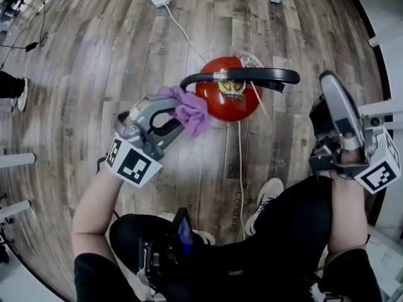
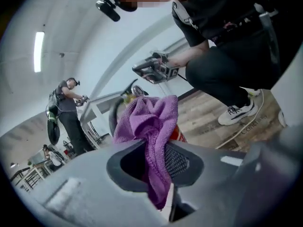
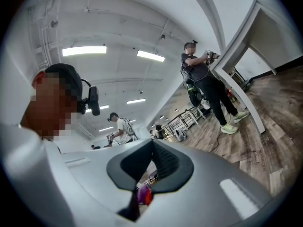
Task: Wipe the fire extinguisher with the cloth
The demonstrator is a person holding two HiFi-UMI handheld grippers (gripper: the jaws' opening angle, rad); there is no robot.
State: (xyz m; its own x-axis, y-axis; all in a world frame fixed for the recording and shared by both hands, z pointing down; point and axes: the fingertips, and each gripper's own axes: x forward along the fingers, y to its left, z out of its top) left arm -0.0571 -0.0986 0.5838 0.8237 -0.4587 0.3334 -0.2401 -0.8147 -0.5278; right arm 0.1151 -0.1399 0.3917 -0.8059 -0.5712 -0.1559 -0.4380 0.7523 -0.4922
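Your left gripper (image 1: 179, 117) clamps the purple cloth (image 1: 191, 110), right beside the red fire extinguisher (image 1: 221, 100), which stands upright at two o'clock from its jaws. Your right gripper (image 1: 329, 85), closed and empty, sits farther off at three o'clock.

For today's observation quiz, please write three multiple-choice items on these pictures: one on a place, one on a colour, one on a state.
1. Where does the fire extinguisher stand?
A on a table
B on the wooden floor
C on a shelf

2. What colour is the cloth?
A purple
B yellow
C white

3. How are the right tongs?
A shut on the cloth
B wide open
C shut, empty

Key:
1 B: floorboards lie all round it in the head view.
2 A: it shows purple where the left tongs grip it.
3 C: the jaws meet with nothing between them.
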